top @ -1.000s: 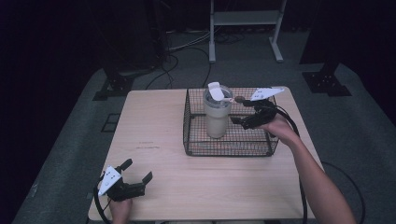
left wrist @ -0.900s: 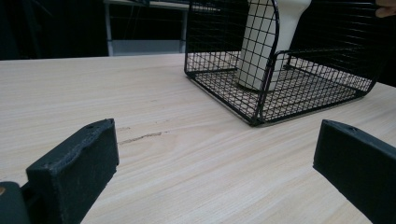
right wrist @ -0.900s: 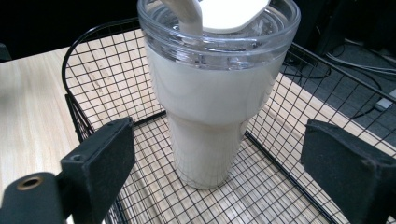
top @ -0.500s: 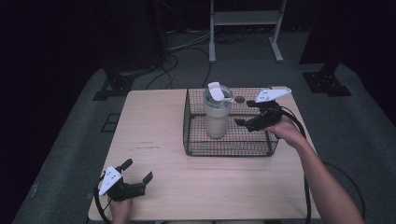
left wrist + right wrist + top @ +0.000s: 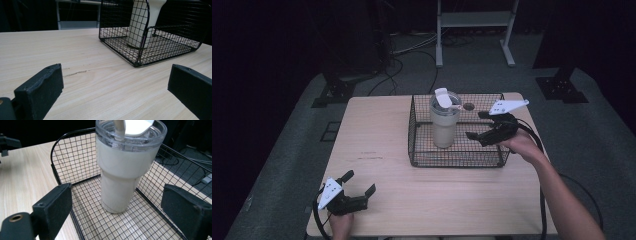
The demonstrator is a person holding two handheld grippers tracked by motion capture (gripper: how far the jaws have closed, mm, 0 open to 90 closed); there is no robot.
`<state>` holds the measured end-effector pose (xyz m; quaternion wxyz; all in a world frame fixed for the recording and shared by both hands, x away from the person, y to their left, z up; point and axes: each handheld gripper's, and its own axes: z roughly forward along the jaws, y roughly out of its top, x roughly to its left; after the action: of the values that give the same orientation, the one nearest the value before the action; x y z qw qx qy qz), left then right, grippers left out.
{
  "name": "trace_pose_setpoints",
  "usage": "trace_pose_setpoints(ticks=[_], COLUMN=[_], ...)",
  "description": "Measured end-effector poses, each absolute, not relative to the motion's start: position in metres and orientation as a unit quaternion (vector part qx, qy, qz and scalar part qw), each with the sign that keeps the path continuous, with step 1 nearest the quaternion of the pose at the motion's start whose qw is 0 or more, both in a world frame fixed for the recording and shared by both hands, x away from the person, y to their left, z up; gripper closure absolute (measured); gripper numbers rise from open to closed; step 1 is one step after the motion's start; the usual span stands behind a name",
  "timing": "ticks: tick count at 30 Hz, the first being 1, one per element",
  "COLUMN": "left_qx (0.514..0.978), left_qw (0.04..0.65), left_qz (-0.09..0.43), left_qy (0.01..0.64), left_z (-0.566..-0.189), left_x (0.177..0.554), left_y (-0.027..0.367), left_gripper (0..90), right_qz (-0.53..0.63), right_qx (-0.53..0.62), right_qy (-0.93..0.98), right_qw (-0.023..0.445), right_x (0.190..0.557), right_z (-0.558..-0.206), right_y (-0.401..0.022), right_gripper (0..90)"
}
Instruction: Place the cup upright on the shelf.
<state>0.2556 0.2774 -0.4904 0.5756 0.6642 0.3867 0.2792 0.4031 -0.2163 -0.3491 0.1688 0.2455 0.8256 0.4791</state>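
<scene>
At two o'clock on the table, the right gripper [image 5: 475,125] hovered wide open, empty, beside the tumbler [image 5: 444,122] standing in the wire basket [image 5: 412,135]; the left gripper [image 5: 359,182] gaped empty at seven

table [image 5: 377,150]: light wood | floor: cables [image 5: 407,47], white stand [image 5: 474,20]

Table [image 5: 377,140]: pale wood, matt, visible grain. Basket [image 5: 417,150]: thin black metal wire, slight sheen. Tumbler [image 5: 120,175]: cream body, smooth, satin; lid [image 5: 155,132] clear glossy plastic. Jaws of both grippers: black, matt, slightly grainy plastic.
</scene>
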Motion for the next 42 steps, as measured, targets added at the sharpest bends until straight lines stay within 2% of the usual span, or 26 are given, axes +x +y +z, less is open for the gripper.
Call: trace_pose_setpoints(ticks=[42], left_qx=[0.666], left_qw=[0.572], left_qz=[0.281], left_qy=[0.387], left_z=[-0.49], left_x=[0.256], left_y=[0.277], left_gripper=[0.0], right_qz=[0.493], right_qx=[0.23], right_qy=[0.826], right_qw=[0.146], right_x=[0.355], right_z=[-0.377], right_y=[-0.236], right_gripper=[9.6])
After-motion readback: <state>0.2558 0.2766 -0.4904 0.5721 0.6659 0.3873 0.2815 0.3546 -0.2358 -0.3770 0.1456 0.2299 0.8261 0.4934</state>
